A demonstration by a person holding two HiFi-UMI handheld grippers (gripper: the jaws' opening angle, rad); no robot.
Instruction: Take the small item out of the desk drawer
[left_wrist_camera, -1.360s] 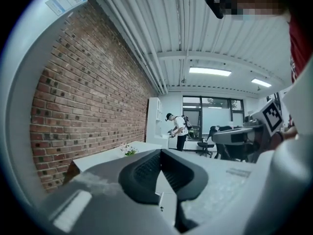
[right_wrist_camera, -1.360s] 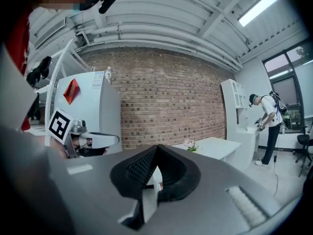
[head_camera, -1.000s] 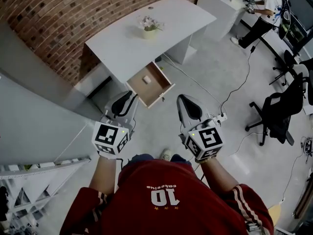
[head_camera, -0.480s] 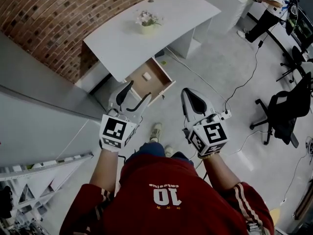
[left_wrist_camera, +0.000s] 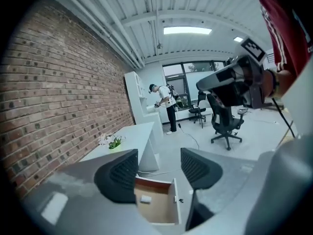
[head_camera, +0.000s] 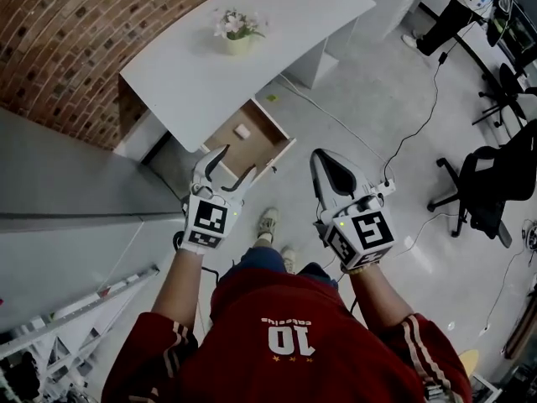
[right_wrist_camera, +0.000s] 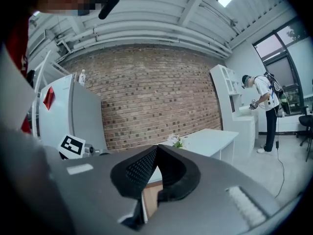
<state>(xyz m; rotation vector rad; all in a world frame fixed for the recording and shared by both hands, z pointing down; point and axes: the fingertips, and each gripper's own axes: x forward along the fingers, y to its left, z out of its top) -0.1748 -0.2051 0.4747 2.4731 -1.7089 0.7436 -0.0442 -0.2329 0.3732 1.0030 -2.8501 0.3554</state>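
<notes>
The wooden desk drawer (head_camera: pixel 262 147) stands pulled out from under the white desk (head_camera: pixel 210 74). A small white item (head_camera: pixel 242 131) lies on its floor. My left gripper (head_camera: pixel 236 164) hangs in the air just short of the drawer's front, open, with nothing between its jaws. In the left gripper view the drawer (left_wrist_camera: pixel 159 207) and the item (left_wrist_camera: pixel 145 199) show below and between the spread pads of the left gripper (left_wrist_camera: pixel 159 173). My right gripper (head_camera: pixel 324 159) is held to the right of the drawer, shut and empty; in its own view the right gripper (right_wrist_camera: pixel 156 155) has its pads pressed together.
A flower pot (head_camera: pixel 236 34) stands on the desk by the brick wall (head_camera: pixel 67 32). A grey partition (head_camera: pixel 59 183) runs along the left. Cables and a power strip (head_camera: pixel 382 193) lie on the floor. Black office chairs (head_camera: pixel 491 183) stand at the right, and a person (head_camera: pixel 457 2) works far back.
The left gripper's jaws have opened from nearly shut. Both grippers have come closer to the desk, the left one now just before the drawer. The right gripper stays shut.
</notes>
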